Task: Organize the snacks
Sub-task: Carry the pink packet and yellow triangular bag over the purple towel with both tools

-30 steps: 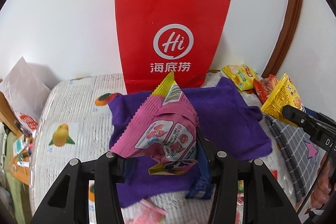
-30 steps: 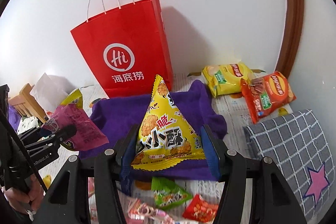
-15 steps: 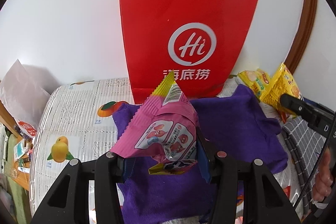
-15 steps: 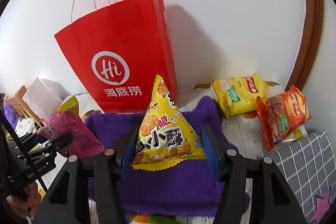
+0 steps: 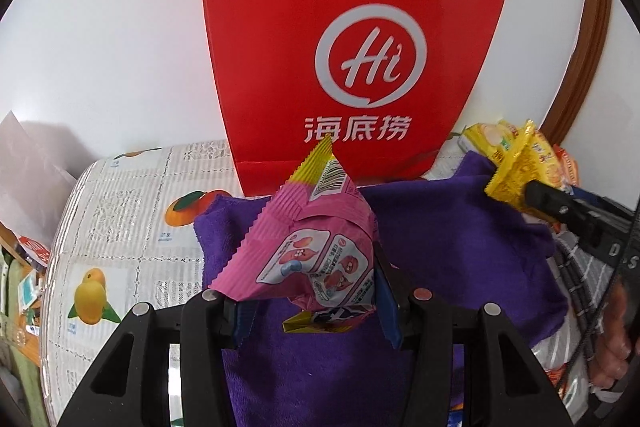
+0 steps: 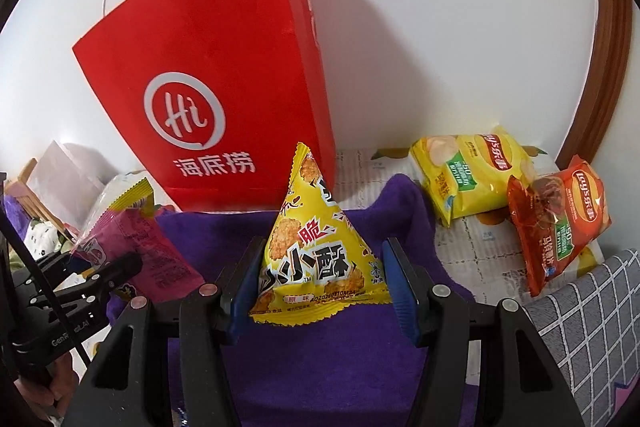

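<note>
Fingers of the left gripper (image 5: 308,311) are clamped on a crinkled pink triangular snack packet (image 5: 316,251), which is held by its lower part between the blue pads, its yellow serrated tip and barcode pointing up past the fingers. In the right wrist view the same left gripper (image 6: 120,267) is seen at the lower left, with the pink packet (image 6: 144,251) sticking out beyond its black fingers.

Fingers of the right gripper (image 6: 320,287) are closed on a yellow pyramid-shaped crisp snack packet (image 6: 316,247); the blue pads press against its two lower corners, its bottom seam hangs just below the pads, and its peak rises above them. From the left wrist view this yellow packet (image 5: 520,167) is seen at the right edge, held at the end of the right gripper (image 5: 536,193).

Both packets are held over a purple fleece cloth (image 5: 460,235) spread on a bench covered by a fruit-printed tablecloth (image 5: 120,227). Behind the cloth a red paper carrier bag with a white logo (image 6: 208,95) stands upright against the white wall. To the right of the cloth, a yellow bag of potato chips (image 6: 472,171) and an orange-red bag of potato chips (image 6: 560,223) lie on the tablecloth, touching each other. A grey checked fabric (image 6: 592,315) lies at the lower right.
</note>
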Action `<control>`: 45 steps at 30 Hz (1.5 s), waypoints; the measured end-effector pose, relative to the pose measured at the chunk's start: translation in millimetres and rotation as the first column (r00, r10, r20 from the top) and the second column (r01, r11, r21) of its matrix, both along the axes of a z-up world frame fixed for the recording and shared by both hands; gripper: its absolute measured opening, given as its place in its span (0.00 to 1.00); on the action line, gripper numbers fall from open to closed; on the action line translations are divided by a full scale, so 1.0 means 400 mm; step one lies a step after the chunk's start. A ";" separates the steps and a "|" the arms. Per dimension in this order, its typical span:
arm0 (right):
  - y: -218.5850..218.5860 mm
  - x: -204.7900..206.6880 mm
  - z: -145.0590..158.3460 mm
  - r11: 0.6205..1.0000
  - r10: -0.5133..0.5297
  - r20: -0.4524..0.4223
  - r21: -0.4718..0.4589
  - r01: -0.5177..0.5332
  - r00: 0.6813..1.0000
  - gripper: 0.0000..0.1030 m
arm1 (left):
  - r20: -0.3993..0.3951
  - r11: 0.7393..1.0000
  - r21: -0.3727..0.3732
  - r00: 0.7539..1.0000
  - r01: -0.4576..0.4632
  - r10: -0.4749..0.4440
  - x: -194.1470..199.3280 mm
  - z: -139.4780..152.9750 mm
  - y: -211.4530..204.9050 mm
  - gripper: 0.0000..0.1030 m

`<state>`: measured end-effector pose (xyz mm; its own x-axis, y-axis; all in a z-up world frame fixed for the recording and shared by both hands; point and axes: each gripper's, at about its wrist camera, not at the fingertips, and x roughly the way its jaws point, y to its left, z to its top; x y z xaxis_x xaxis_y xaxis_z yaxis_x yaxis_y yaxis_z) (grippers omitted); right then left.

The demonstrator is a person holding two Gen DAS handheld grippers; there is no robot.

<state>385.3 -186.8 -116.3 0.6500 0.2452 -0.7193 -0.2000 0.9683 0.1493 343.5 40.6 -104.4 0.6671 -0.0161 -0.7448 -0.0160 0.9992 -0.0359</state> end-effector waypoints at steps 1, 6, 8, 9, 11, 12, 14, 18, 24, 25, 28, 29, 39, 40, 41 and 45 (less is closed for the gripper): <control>-0.003 0.002 -0.004 1.000 0.003 -0.005 -0.001 -0.003 1.000 0.56 | -0.007 1.000 0.003 1.000 -0.006 0.006 0.003 -0.008 0.002 0.46; -0.010 0.018 -0.024 1.000 0.005 -0.023 -0.024 -0.006 1.000 0.56 | -0.039 0.999 -0.026 0.999 -0.027 0.026 0.022 -0.038 0.016 0.46; -0.011 0.020 -0.029 1.000 0.011 -0.032 -0.023 -0.011 0.999 0.56 | -0.030 0.999 -0.027 0.999 -0.023 0.022 0.019 -0.037 0.014 0.46; -0.011 0.021 -0.031 1.000 0.012 -0.032 -0.026 -0.012 0.999 0.56 | -0.029 0.999 -0.030 0.999 -0.018 0.017 0.018 -0.038 0.012 0.46; -0.014 0.022 -0.032 0.999 0.007 -0.033 -0.036 -0.008 0.999 0.56 | -0.036 0.999 -0.041 0.999 -0.003 0.002 0.018 -0.044 0.001 0.46; -0.017 0.023 -0.033 0.999 0.005 -0.037 -0.034 -0.006 0.999 0.56 | -0.039 0.999 -0.045 0.999 0.003 -0.005 0.019 -0.048 -0.005 0.46; -0.021 0.024 -0.036 1.000 0.001 -0.046 -0.029 -0.002 0.999 0.56 | -0.047 0.999 -0.042 0.999 0.014 -0.016 0.020 -0.057 -0.016 0.46; -0.015 0.026 -0.051 0.999 0.006 -0.068 -0.041 -0.009 0.998 0.56 | -0.052 0.999 -0.037 0.998 0.027 -0.029 0.016 -0.064 -0.031 0.46; 0.001 0.037 -0.090 0.999 0.025 -0.120 -0.032 -0.029 0.992 0.56 | -0.075 0.999 -0.035 0.997 0.012 -0.015 0.024 -0.088 -0.033 0.46; 0.004 0.037 -0.095 0.999 0.025 -0.124 -0.035 -0.030 0.992 0.56 | -0.077 0.999 -0.040 0.997 0.011 -0.014 0.025 -0.090 -0.031 0.46; 0.013 0.039 -0.102 0.998 0.030 -0.128 -0.042 -0.035 0.991 0.56 | -0.079 0.999 -0.044 0.997 0.012 -0.016 0.025 -0.092 -0.027 0.46; 0.015 0.040 -0.102 0.998 0.029 -0.128 -0.044 -0.035 0.991 0.56 | -0.076 0.999 -0.041 0.997 0.015 -0.018 0.025 -0.090 -0.028 0.46; 0.013 0.043 -0.108 0.998 0.025 -0.140 -0.061 -0.033 0.990 0.56 | -0.084 0.999 -0.045 0.996 0.020 -0.024 0.027 -0.088 -0.030 0.46; 0.011 0.043 -0.108 0.998 0.023 -0.143 -0.059 -0.032 0.989 0.56 | -0.081 0.999 -0.049 0.996 0.024 -0.027 0.027 -0.086 -0.031 0.46; 0.009 0.044 -0.109 0.998 0.022 -0.150 -0.054 -0.030 0.988 0.56 | -0.079 0.998 -0.053 0.996 0.027 -0.031 0.026 -0.085 -0.030 0.46; 0.009 0.047 -0.118 0.998 0.024 -0.170 -0.046 -0.032 0.985 0.56 | -0.086 0.998 -0.054 0.996 0.035 -0.039 0.030 -0.094 -0.030 0.46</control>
<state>404.1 -183.1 -163.4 0.5112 0.2235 -0.8299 -0.2030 0.9697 0.1361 355.6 28.5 -142.0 0.5982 -0.0804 -0.7973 0.0158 0.9959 -0.0885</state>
